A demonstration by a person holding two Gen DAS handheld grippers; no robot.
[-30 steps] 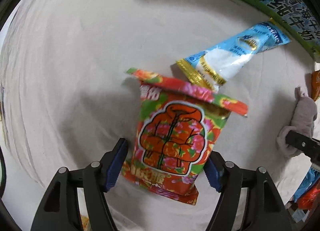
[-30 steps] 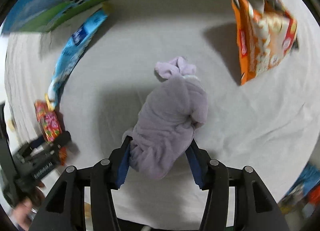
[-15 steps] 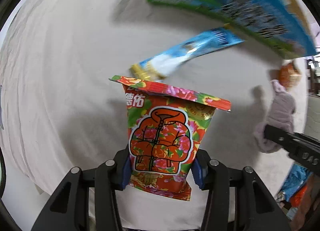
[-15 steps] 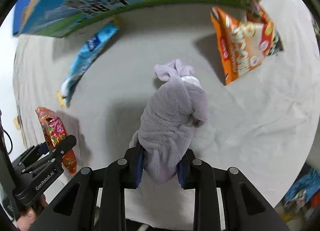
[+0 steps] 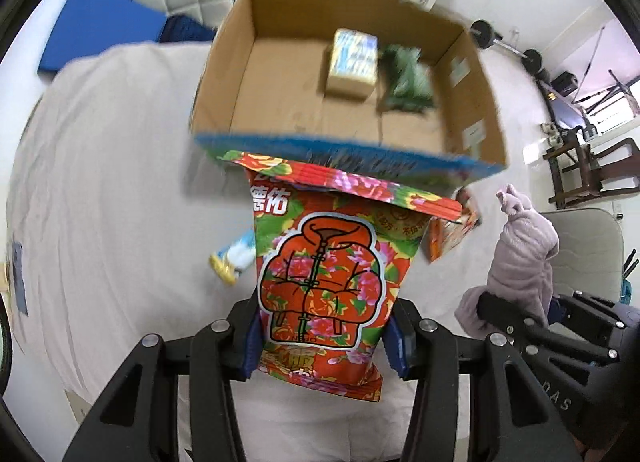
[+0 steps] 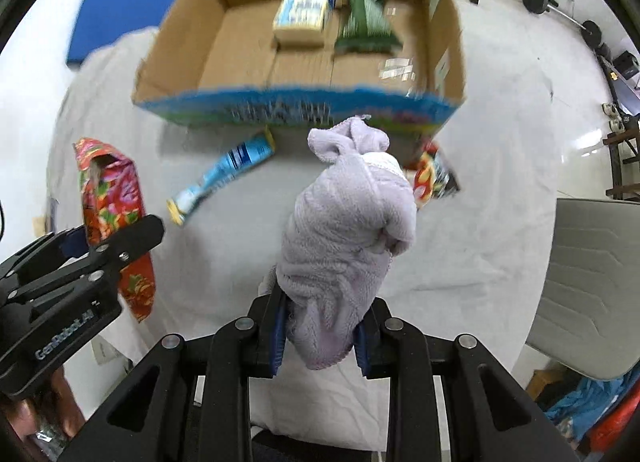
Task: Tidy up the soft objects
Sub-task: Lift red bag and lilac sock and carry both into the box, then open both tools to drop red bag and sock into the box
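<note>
Snack bag (image 5: pixel 324 282), floral red foil, hangs just before the cardboard box (image 5: pixel 240 62), its lower half clamped in the left tool (image 5: pixel 324 338); light and crinkly, it could slip. Its print shows Chinese characters I cannot read. Beside it, the lilac fleece cloth (image 6: pixel 344 238) is pinched in the right tool (image 6: pixel 320 336), limp. "GenRobot.AI" marks the left tool.

Snack bag (image 5: pixel 320 286) red-green floral; plush (image 6: pixel 348 238) lilac; box (image 6: pixel 300 110) blue-green print.

Two packs (image 6: pixel 304 12) lie in the box (image 6: pixel 180 46), seemingly side by side.
</note>
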